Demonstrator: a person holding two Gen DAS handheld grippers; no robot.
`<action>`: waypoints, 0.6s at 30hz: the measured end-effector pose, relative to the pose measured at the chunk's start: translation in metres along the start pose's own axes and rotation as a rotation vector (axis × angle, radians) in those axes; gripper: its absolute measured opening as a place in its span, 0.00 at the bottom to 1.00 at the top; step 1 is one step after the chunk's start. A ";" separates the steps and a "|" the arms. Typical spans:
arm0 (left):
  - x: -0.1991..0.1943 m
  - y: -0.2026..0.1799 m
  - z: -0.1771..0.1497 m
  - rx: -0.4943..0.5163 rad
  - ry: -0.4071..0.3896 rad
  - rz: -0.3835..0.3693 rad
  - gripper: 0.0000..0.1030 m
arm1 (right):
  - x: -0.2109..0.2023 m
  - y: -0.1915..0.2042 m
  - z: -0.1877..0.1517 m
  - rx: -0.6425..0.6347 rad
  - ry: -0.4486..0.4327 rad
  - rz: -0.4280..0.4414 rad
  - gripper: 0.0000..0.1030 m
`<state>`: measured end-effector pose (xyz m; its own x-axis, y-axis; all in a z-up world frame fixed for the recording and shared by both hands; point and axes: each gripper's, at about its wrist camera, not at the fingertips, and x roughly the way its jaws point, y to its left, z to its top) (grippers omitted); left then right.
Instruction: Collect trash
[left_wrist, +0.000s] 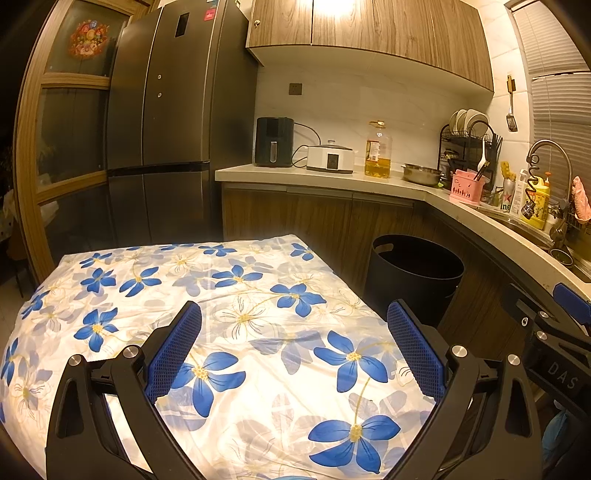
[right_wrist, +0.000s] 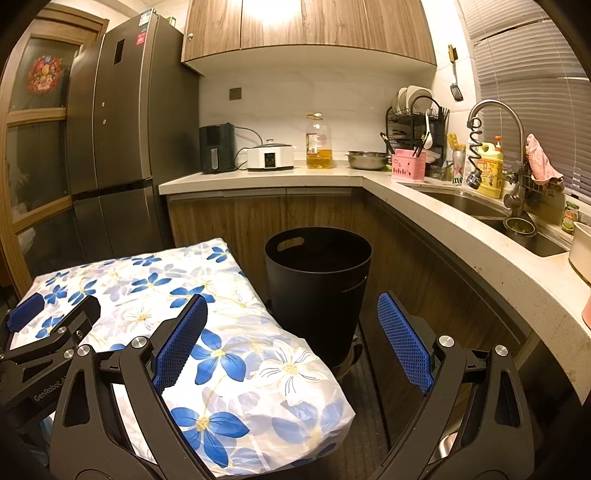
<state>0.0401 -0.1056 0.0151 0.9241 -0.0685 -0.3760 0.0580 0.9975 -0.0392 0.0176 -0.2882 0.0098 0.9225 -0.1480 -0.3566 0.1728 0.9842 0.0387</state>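
Note:
A black round bin (left_wrist: 413, 273) (right_wrist: 317, 280) with a cut-out handle stands on the floor between the table and the counter cabinets. The table carries a white cloth with blue flowers (left_wrist: 221, 325) (right_wrist: 207, 332); no trash shows on it. My left gripper (left_wrist: 293, 317) hovers open over the cloth, nothing between its blue pads. My right gripper (right_wrist: 291, 314) is open too, held above the table's right corner and just short of the bin, with nothing in it. The right gripper's body (left_wrist: 554, 343) shows at the right edge of the left wrist view, and the left gripper's body (right_wrist: 48, 328) at the left edge of the right wrist view.
An L-shaped counter (right_wrist: 424, 206) wraps the back and right, with an air fryer (left_wrist: 274, 142), cooker (left_wrist: 330, 157), oil bottle (left_wrist: 377, 149), steel bowl (right_wrist: 367, 159), pink caddy (right_wrist: 408, 165), dish rack (right_wrist: 415, 122) and sink (right_wrist: 480, 210) with tap. A tall fridge (left_wrist: 166, 122) stands at the back left.

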 end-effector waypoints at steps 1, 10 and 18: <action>0.000 0.000 0.000 -0.001 0.001 0.000 0.94 | 0.000 0.000 0.000 -0.001 0.000 0.000 0.89; 0.000 0.000 0.000 0.002 0.001 0.001 0.93 | 0.001 0.001 0.000 0.000 0.003 0.000 0.89; 0.002 0.000 0.001 -0.002 0.014 -0.012 0.93 | 0.003 0.001 -0.002 -0.001 0.007 0.000 0.89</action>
<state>0.0421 -0.1054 0.0153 0.9181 -0.0810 -0.3880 0.0685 0.9966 -0.0459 0.0198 -0.2877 0.0070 0.9200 -0.1468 -0.3633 0.1722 0.9843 0.0382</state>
